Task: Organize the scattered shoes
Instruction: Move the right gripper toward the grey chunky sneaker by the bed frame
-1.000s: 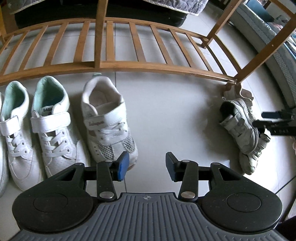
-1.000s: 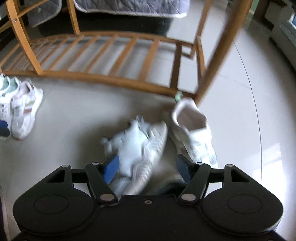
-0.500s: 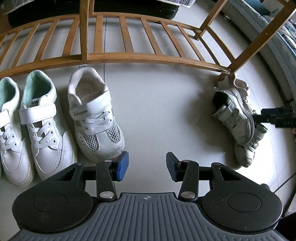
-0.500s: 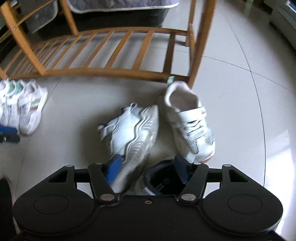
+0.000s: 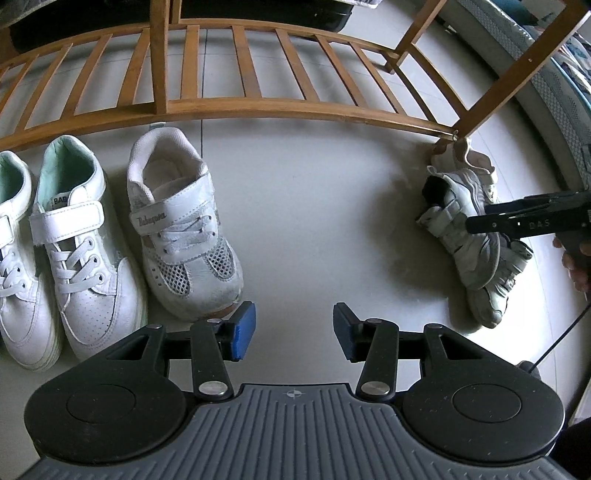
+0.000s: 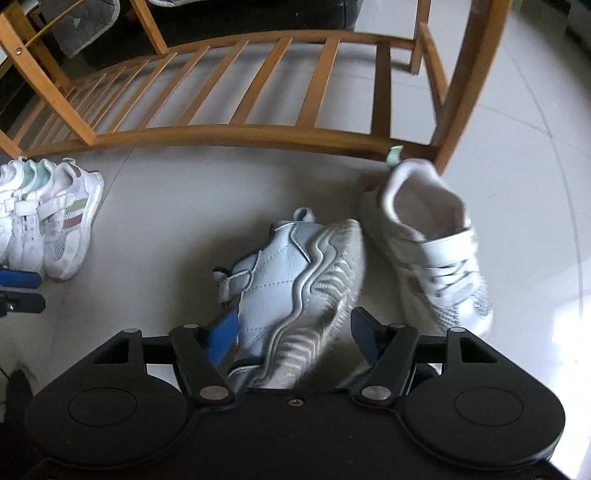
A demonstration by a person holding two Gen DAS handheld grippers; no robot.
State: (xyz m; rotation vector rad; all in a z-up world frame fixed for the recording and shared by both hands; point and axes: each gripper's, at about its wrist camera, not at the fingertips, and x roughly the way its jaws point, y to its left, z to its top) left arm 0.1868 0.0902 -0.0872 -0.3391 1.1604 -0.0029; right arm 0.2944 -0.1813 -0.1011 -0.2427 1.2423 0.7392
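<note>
Since the earlier frame, the right hand-held gripper (image 6: 291,334) had come down over the tipped-over sneaker (image 6: 295,291), which filled more of its view than before; its jaws were opening, the shoe lay on its side between them, and whether the pads touched it could not be told. The left hand-held gripper (image 5: 293,328) had scarcely shifted, though the row of shoes sat a little more to the right in its view. It hovered part-way open and empty over bare floor (image 5: 314,206), just past the toe of the mesh sneaker (image 5: 181,229).

Pale glossy tiles covered the floor. A slatted wooden rack (image 5: 236,85) ran along behind the shoes, and a quilted grey blanket (image 6: 85,26) hung behind it. Two white strap shoes (image 5: 77,254) stood side by side left of the mesh sneaker, heels toward the rack. A second mesh sneaker (image 6: 432,243) stood upright by the rack's leg, just beside the tipped one.

The mesh sneaker's strap read "Babaqura"; a tongue label showed "BAB"; the right gripper's side bore "DAS".
</note>
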